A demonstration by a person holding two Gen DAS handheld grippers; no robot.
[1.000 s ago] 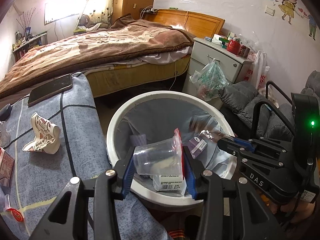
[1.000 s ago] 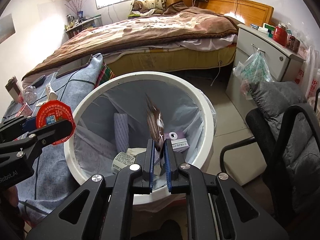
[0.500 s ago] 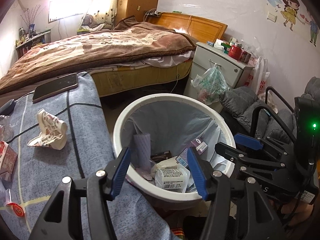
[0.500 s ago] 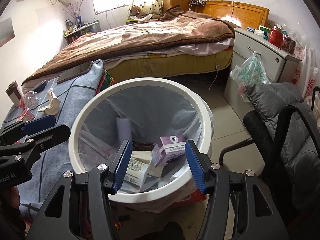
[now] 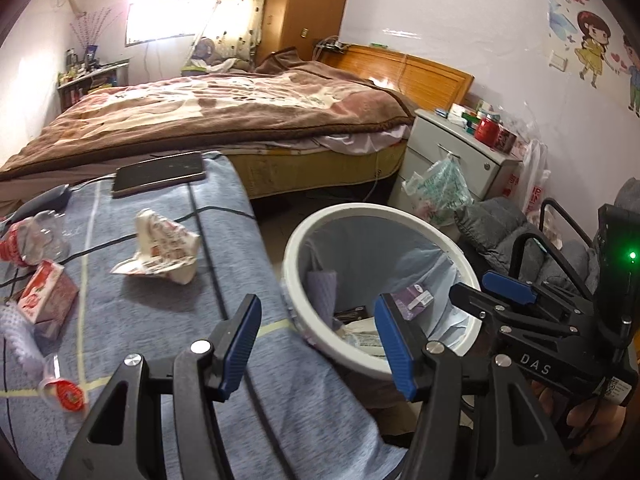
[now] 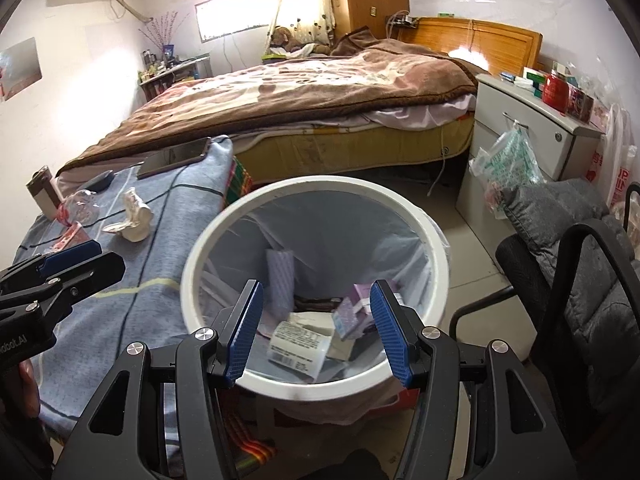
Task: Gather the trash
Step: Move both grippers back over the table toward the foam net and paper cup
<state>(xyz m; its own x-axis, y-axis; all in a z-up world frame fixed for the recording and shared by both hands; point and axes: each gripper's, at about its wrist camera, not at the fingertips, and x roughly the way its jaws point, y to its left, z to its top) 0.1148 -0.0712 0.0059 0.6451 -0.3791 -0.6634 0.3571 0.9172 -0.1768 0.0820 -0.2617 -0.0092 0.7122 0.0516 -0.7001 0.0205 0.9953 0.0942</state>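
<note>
A white bin point(image 5: 400, 216) with a grey liner stands beside the blue-cloth table point(image 5: 160, 320). Inside it lie a purple carton point(image 6: 352, 312), a white labelled cup point(image 6: 298, 344) and other scraps. My right gripper point(image 6: 316, 308) hangs open over the bin's mouth point(image 6: 320, 184), nothing between its pads. My left gripper point(image 5: 316, 328) is open and empty, straddling the table edge and the bin's near rim. On the table lie a crumpled paper wrapper point(image 5: 160, 244), a red-white carton point(image 5: 48, 300), a crushed clear bottle point(image 5: 36, 236) and a small red-lidded cup point(image 5: 66, 394).
A phone point(image 5: 158, 172) rests at the table's far end. Behind stands a bed point(image 5: 220, 120). A nightstand point(image 5: 452, 156) with a hanging plastic bag point(image 5: 436, 192) is past the bin. A black chair point(image 6: 580, 280) with grey cushions is right of the bin.
Both grippers have opened; the left's clear bag with a red lid and the right's wrapper are gone from their pads. The left gripper has swung left, toward the table.
</note>
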